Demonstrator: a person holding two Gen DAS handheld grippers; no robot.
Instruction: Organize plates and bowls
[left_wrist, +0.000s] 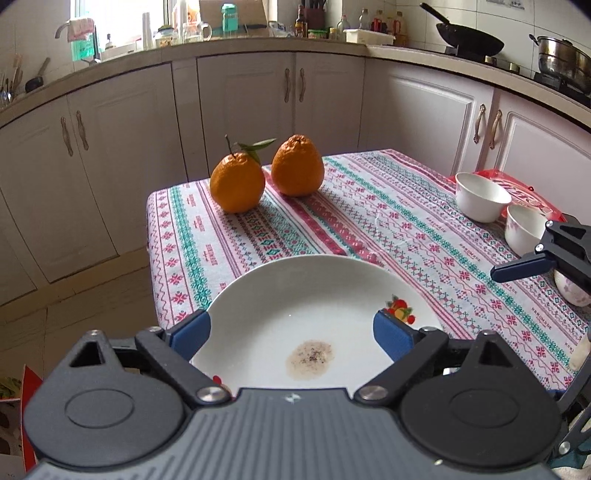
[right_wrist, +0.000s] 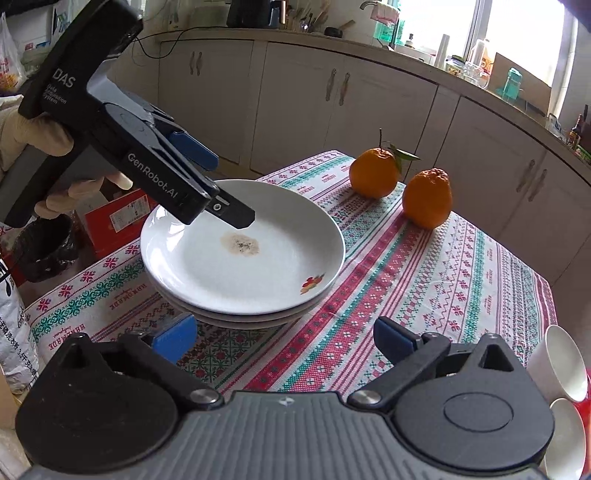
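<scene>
The right wrist view alone showed three stacked plates (right_wrist: 242, 266) on the table (right_wrist: 424, 280), the left gripper (right_wrist: 225, 184) above them, jaws released; the left view showed only the top plate (left_wrist: 314, 314); right gripper (right_wrist: 284, 339) jaws spread, empty; beyond, two oranges (right_wrist: 426, 203)
</scene>
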